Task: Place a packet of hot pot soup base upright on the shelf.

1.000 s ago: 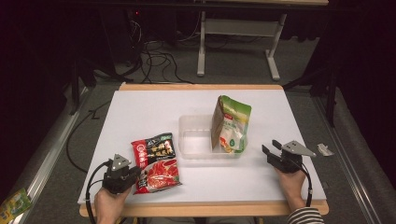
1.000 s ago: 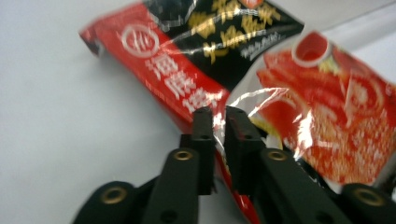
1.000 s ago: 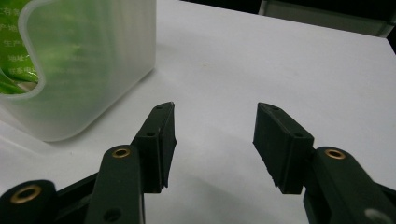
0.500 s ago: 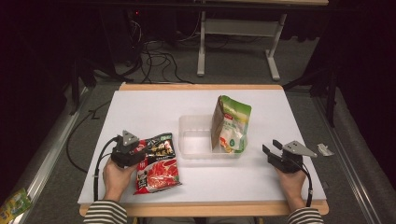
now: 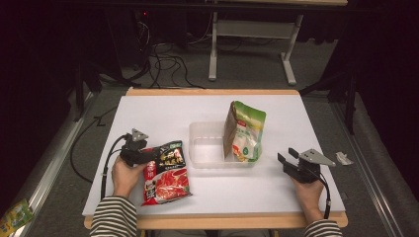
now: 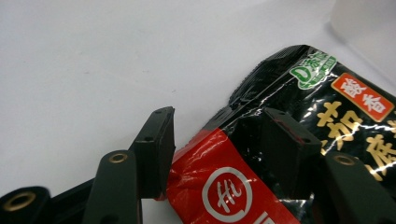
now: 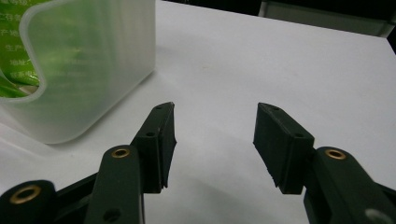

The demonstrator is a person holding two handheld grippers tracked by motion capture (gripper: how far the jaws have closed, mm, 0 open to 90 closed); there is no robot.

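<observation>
Table: white top with a wooden edge; everything below lies or stands on it.
Tub: clear plastic, near the middle of the table, its long side running left to right in the high view.
Green bag: stands upright in the right end of the tub, leaning a little.
Red and black packet: lies flat on the table just left of the tub, near the front edge. Its long axis runs from the front edge toward the far side, tilted slightly right; the black end points away from the person, toward the tub's near left corner, and the red end points toward the person.
Left gripper: at the packet's left edge, about where red meets black. Its jaws have just been opening and now stand wide; the packet's edge lies between them, and the pads are not pressing on it.
Right gripper: rests on the table right of the tub, well apart from the packet. Jaws wide, bare table between them.
</observation>
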